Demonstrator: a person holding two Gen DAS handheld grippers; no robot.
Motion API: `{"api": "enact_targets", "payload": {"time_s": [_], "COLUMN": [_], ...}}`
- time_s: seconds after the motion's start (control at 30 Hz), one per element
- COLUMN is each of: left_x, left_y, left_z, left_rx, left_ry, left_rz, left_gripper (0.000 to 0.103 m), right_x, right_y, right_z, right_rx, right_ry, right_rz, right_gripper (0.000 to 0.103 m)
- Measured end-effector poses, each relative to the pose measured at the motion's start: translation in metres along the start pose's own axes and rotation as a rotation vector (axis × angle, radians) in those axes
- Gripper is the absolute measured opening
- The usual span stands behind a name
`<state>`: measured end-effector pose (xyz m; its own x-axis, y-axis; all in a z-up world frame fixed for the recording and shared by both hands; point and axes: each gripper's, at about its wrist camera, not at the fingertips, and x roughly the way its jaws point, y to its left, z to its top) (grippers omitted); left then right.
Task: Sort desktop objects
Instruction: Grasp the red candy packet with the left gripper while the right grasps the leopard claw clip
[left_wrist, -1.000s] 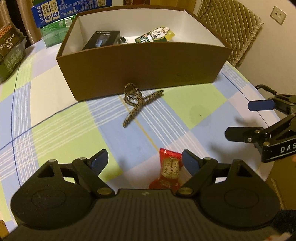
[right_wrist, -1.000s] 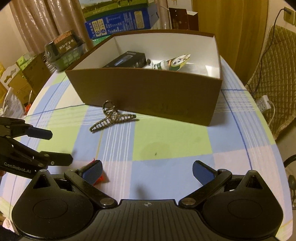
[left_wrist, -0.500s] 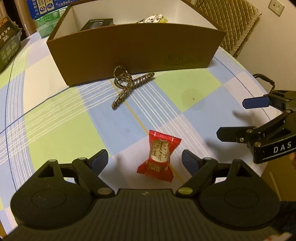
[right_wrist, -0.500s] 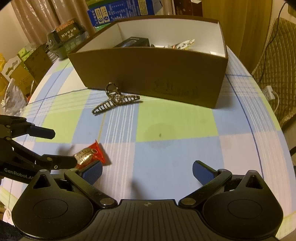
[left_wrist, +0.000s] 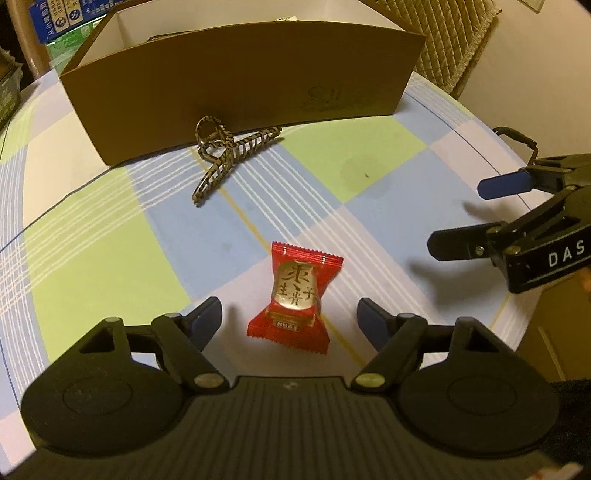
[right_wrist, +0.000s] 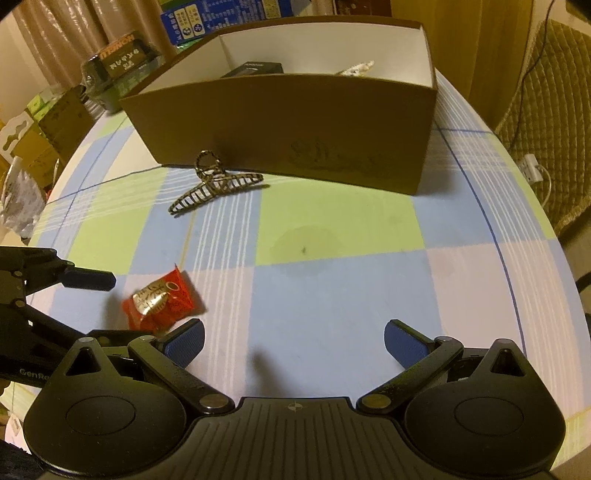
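A red candy wrapper (left_wrist: 293, 295) with a gold label lies flat on the checked tablecloth, also seen in the right wrist view as the candy (right_wrist: 160, 301). My left gripper (left_wrist: 291, 317) straddles it, jaws closing, both blue pads still apart from the wrapper. A leopard-print hair claw (left_wrist: 225, 155) rests against the brown box (left_wrist: 236, 85). My right gripper (right_wrist: 293, 341) hovers open over bare cloth to the candy's right, with nothing between its fingers.
The brown box (right_wrist: 295, 122) holds a black case (right_wrist: 255, 68) and a tube. Stacked cartons (right_wrist: 122, 62) stand behind and left of it. A quilted chair (left_wrist: 439, 40) sits at the far right. The table's rounded edge (right_wrist: 532, 280) curves close on the right.
The left gripper has sunk and come forward over the candy, which now lies between its fingers. Its jaws have narrowed a little. The right gripper has hardly moved.
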<state>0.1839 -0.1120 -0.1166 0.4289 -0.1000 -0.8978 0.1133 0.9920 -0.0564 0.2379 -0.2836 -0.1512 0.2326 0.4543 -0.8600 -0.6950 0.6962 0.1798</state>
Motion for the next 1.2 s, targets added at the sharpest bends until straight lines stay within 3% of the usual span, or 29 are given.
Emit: {"api": "enact_targets", "payload": {"time_s": [0.33,0.37,0.43,0.5,0.63,0.93,1.13,1.2], "left_x": [0.015,0.017,0.021,0.023,0.020,0.004,-0.007,-0.009], "left_y": [-0.007,-0.007,-0.008,-0.007,0.005,0.064,0.112,0.122], "left_z": [0.004,0.004,0.005,0.004,0.001,-0.016,-0.025,-0.026], "left_rx": [0.061,0.068,0.081,0.088,0.053,-0.115,-0.265,-0.300], "left_ry": [0.004,0.004,0.006,0.007,0.005,0.009,0.001,0.000], "left_rz": [-0.002,0.000,0.007,0.015,0.014,0.119,0.175,0.190], "left_gripper": [0.070,0.067,0.049,0.039,0.026,0.026,0.026,0.026], "right_x": [0.004,0.004,0.005,0.007,0.011,0.027,0.047,0.055], "right_y": [-0.009,-0.009,-0.009,-0.008,-0.003,0.021,0.047,0.054], "right_z": [-0.005,-0.004,-0.003,-0.002,0.002,0.022,0.043,0.051], "right_rx": [0.036,0.038,0.040,0.037,0.027,-0.090,-0.322,-0.397], "right_ry": [0.018,0.019,0.020,0.020,0.013,-0.030,-0.092,-0.115], "right_rz": [-0.023,-0.024,-0.025,-0.022,-0.008,0.073,0.122,0.151], "right_gripper": [0.101,0.101,0.101,0.101,0.101,0.101,0.099,0.082]}}
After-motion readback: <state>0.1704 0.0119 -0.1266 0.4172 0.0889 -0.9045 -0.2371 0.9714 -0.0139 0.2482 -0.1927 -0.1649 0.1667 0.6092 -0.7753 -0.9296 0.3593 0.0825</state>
